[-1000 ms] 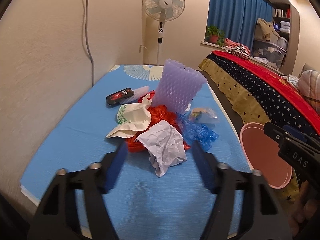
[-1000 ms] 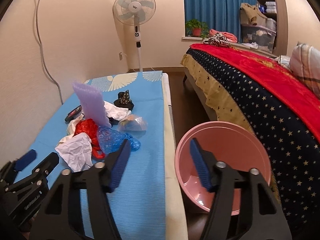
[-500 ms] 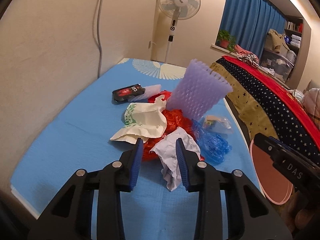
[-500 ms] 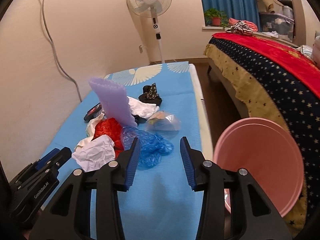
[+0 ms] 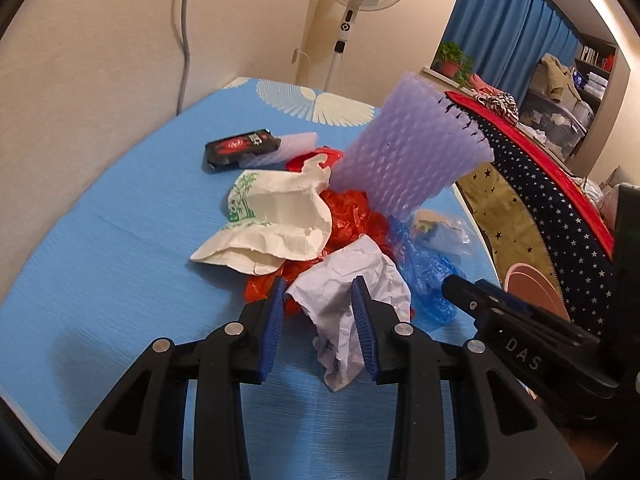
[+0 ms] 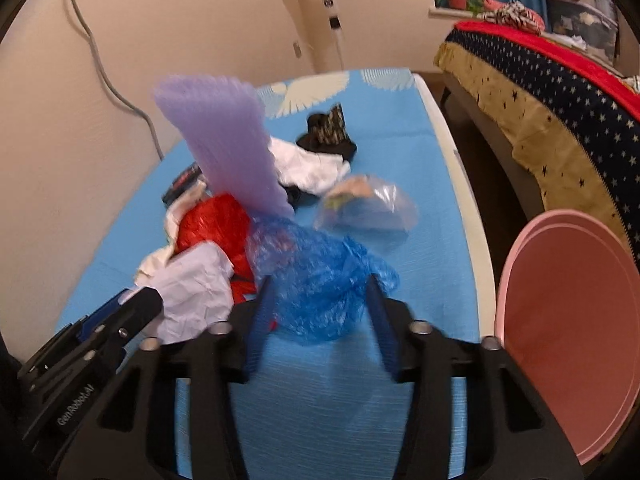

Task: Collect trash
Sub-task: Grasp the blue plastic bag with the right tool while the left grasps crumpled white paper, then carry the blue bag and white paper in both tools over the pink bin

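A trash heap lies on a blue mat [image 5: 120,248]. My left gripper [image 5: 320,320] is open, its blue pads either side of a crumpled white paper [image 5: 348,280], which also shows in the right wrist view [image 6: 192,284]. My right gripper [image 6: 320,312] is open, its pads around a blue plastic bag [image 6: 320,276], also in the left wrist view [image 5: 424,272]. Behind stand a purple foam net sleeve [image 5: 408,160], a red plastic bag [image 5: 348,216] and a white printed bag [image 5: 276,216]. A pink basin [image 6: 568,320] stands on the floor to the right.
A black and red packet [image 5: 240,148] lies at the back left. A clear bag [image 6: 368,204], white cloth [image 6: 308,164] and a black item [image 6: 328,136] lie further back. A bed with a starred cover [image 6: 560,92] is on the right, a standing fan [image 5: 352,0] behind.
Both grippers have moved forward to the heap. The left pads narrowed and now flank the white paper. The right pads now flank the blue bag.
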Tool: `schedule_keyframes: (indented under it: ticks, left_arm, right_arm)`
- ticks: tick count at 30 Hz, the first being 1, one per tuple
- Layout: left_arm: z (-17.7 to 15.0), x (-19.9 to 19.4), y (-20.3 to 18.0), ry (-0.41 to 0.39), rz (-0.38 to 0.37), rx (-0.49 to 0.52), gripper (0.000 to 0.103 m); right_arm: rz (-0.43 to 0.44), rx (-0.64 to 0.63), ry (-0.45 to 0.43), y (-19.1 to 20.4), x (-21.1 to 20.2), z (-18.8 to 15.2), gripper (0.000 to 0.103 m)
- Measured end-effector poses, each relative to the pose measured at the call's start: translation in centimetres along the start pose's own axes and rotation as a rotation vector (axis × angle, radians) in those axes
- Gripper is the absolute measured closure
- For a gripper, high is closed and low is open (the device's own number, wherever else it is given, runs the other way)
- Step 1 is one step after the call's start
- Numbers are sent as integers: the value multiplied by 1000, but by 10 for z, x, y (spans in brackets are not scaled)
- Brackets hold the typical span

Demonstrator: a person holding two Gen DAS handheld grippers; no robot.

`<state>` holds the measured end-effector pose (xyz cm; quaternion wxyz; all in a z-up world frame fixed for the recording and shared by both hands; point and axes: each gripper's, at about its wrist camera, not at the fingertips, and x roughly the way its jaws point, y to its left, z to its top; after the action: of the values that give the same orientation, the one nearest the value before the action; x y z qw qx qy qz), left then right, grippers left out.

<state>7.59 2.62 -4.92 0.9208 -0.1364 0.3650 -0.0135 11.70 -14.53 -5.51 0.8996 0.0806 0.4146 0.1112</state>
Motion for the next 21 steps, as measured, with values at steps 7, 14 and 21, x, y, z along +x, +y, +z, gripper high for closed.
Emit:
schedule_keyframes:
  ticks: [7, 14, 21]
  left_arm:
    - [1, -7, -11, -20, -32, 48, 96]
    - [2, -26, -17, -57, -46, 68, 99]
    - [1, -51, -24, -107, -72, 92, 99]
  right_arm:
    - [22, -19, -26, 1, -17, -3, 103]
    - [22, -11, -88, -2, -50, -2, 103]
    - [3, -28, -155, -3, -88, -2, 103]
